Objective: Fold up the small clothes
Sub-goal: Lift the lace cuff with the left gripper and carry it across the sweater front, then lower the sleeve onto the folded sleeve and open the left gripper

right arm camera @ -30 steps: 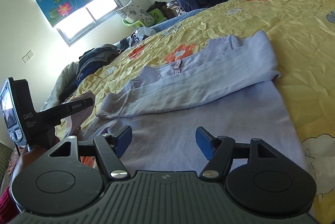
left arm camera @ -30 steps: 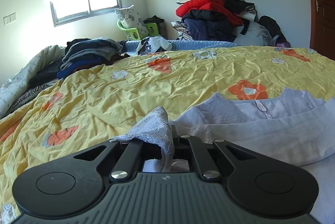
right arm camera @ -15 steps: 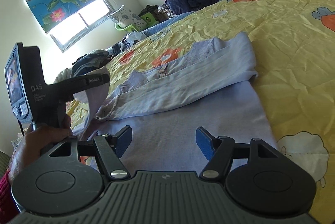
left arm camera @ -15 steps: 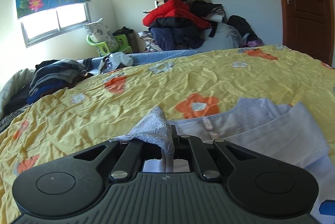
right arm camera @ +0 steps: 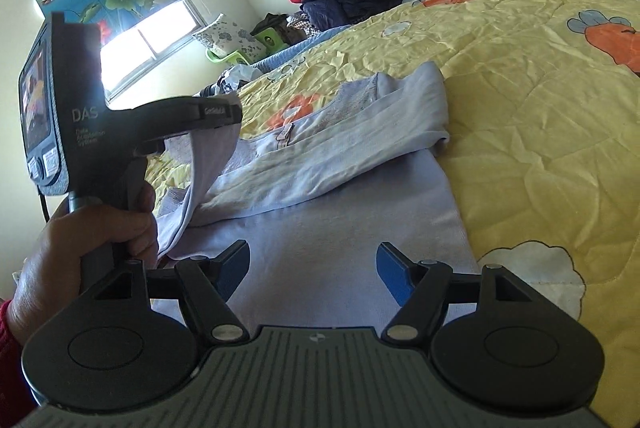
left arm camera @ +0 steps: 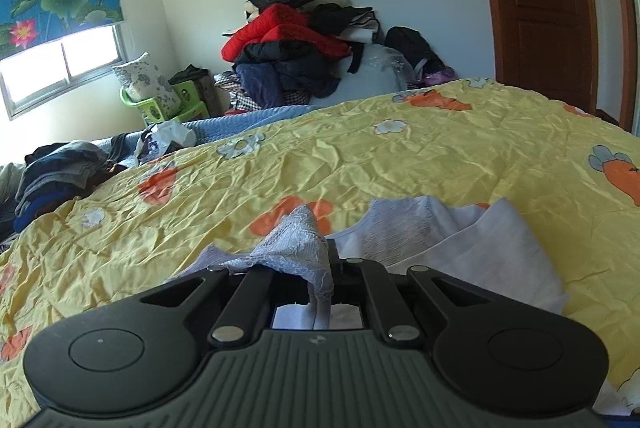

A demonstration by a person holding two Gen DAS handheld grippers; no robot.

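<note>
A pale lilac top (right arm camera: 332, 164) lies partly folded on the yellow flowered bedspread (right arm camera: 540, 108), one long sleeve laid across its chest. My left gripper (left arm camera: 326, 256) is shut on the lacy edge of the top (left arm camera: 296, 248) and holds that side lifted off the bed; it also shows in the right wrist view (right arm camera: 224, 114) with the cloth hanging from it. My right gripper (right arm camera: 314, 270) is open and empty, low over the lower part of the top.
A heap of dark and red clothes (left arm camera: 296, 40) is piled at the far wall. A stack of folded dark clothes (left arm camera: 56, 172) sits at the bed's left edge. A green basket (left arm camera: 160, 104) stands under the window. A brown door (left arm camera: 548, 0) is at right.
My left gripper has lifted the held side of the top and carried it to the right over the garment. The right gripper stays open over the lower part.
</note>
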